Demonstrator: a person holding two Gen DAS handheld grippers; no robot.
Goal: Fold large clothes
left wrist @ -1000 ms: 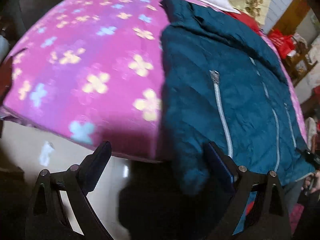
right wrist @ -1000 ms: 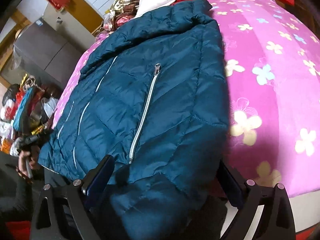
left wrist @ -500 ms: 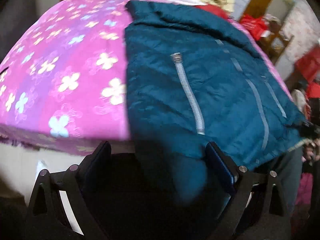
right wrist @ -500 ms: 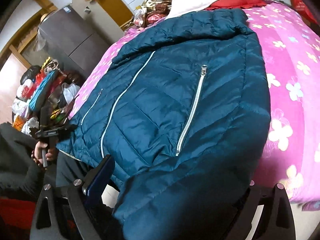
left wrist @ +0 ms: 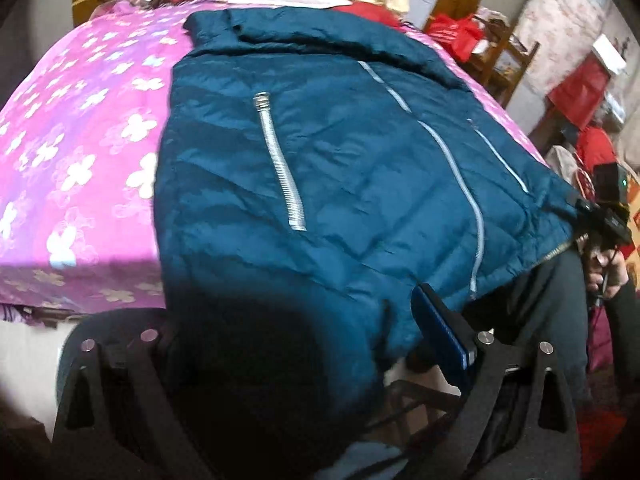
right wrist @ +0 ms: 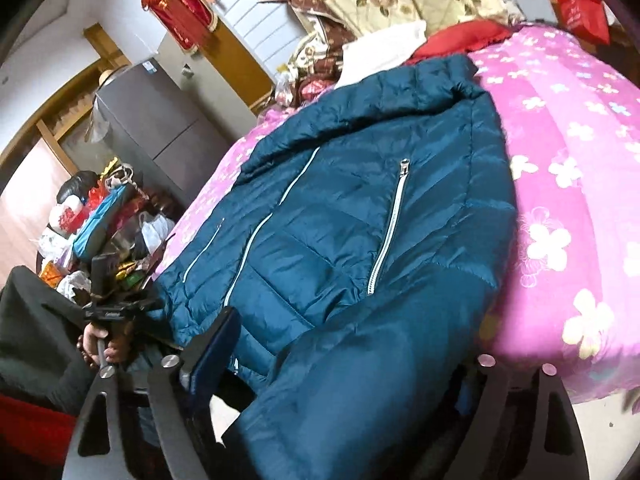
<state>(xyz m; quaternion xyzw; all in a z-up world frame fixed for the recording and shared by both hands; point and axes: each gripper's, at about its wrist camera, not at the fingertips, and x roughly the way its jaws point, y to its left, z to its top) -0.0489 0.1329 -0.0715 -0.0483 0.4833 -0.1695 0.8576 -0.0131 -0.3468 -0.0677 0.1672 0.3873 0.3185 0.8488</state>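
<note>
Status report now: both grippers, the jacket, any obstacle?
Both grippers open, sleeve between fingers. Jacket flat on bed, unfolded. No obstacle seen.

Jacket (left wrist: 320,168) sleeve hides left tool's (left wrist: 304,344) left finger.

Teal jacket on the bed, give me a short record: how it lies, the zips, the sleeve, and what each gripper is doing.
garment: teal jacket, front up, body spread flat, not yet folded
surface: pink flowered bedspread
collar: at the far end
front zip: looks closed
pocket zip: closed
near sleeve: hangs over the bed's near edge
left gripper: open, sleeve fabric between its fingers
right gripper: open, sleeve fabric between its fingers
</note>
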